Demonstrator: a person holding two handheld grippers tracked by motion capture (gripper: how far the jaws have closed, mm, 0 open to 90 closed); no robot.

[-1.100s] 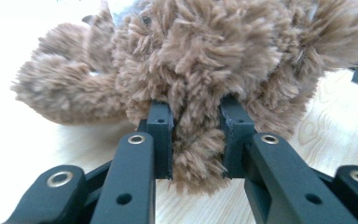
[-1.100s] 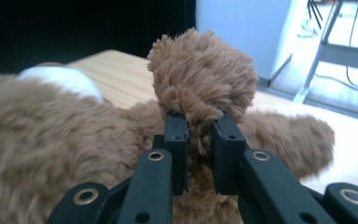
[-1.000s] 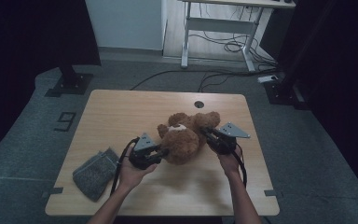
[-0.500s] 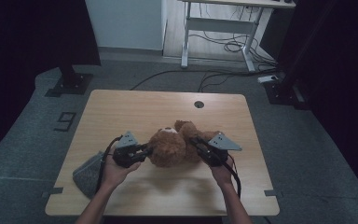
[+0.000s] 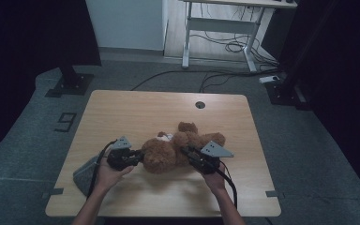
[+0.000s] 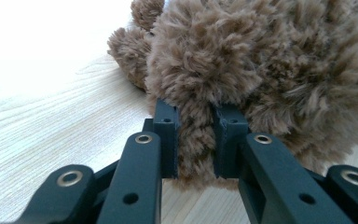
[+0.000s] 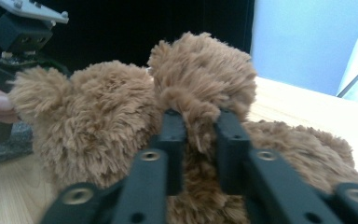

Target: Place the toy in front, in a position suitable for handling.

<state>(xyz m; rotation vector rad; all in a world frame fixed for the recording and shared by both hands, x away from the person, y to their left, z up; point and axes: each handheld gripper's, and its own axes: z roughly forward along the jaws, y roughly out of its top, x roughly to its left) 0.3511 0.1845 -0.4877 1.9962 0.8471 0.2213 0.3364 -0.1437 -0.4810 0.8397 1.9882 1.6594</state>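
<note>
Item: brown plush bear (image 5: 168, 152), lying on its side on the wooden bench (image 5: 136, 108), slightly toward our near edge of centre.

Change noted: against the earlier pictures, the bear has come toward us and lower across the bench, and it now lies stretched between our two hands rather than bunched farther back.

Left gripper (image 5: 138, 158): narrow, pinched on a tuft of the bear's fur at its left end; in the left gripper view the two black jaws squeeze the pile (image 6: 196, 135) between them.

Right gripper (image 5: 187, 154): its jaws have just been opening a little, yet fur still sits between them and the pads press it (image 7: 200, 126). We judge the grip light there, and a further loosening would free that end.

Meaning for the work: we read this as carrying or laying out the bear with both hands; it looks close to being set down.

Edges and room:
- Near edge of the bench: close below our hands, little margin left.
- Grey cloth (image 5: 85, 172): at the near left corner, just beside the left hand (image 5: 108, 172).
- Round cable hole (image 5: 200, 104): well apart, toward the far edge.
- Far half and right side: open wood, ample room to move.
</note>
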